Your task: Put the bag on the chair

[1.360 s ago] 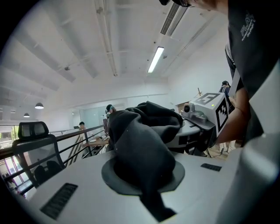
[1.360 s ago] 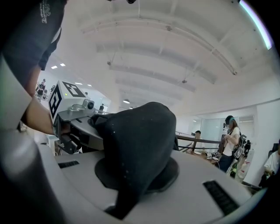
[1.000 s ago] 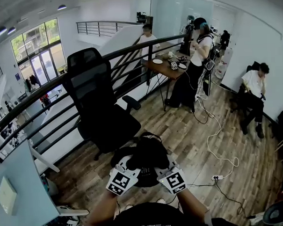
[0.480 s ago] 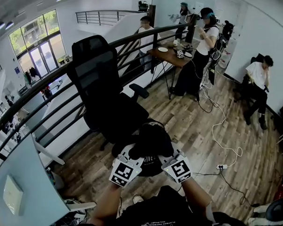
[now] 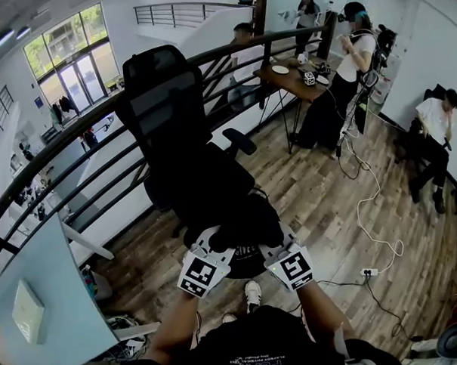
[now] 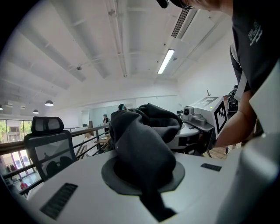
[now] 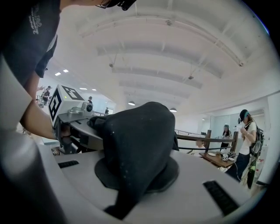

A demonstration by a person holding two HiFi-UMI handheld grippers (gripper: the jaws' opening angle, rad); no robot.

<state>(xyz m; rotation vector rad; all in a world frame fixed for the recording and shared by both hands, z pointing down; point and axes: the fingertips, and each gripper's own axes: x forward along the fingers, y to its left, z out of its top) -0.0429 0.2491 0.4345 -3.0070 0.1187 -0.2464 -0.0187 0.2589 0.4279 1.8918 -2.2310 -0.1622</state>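
At the front edge of the seat of the black office chair (image 5: 173, 120), which stands against the railing (image 5: 75, 143) on the wood floor (image 5: 320, 204), the black bag (image 5: 242, 232) hangs in the air between both grippers; whether it touches the seat yet I cannot tell. It looks soft and limp, cloth that sags and folds, probably light, and not fragile. The left gripper (image 5: 214, 243) has its fingers clenched on a bunch of the fabric, and the right gripper (image 5: 276, 242) pinches another fold likewise. Such gathered folds near the top seem the best hold, since loose cloth could slip.
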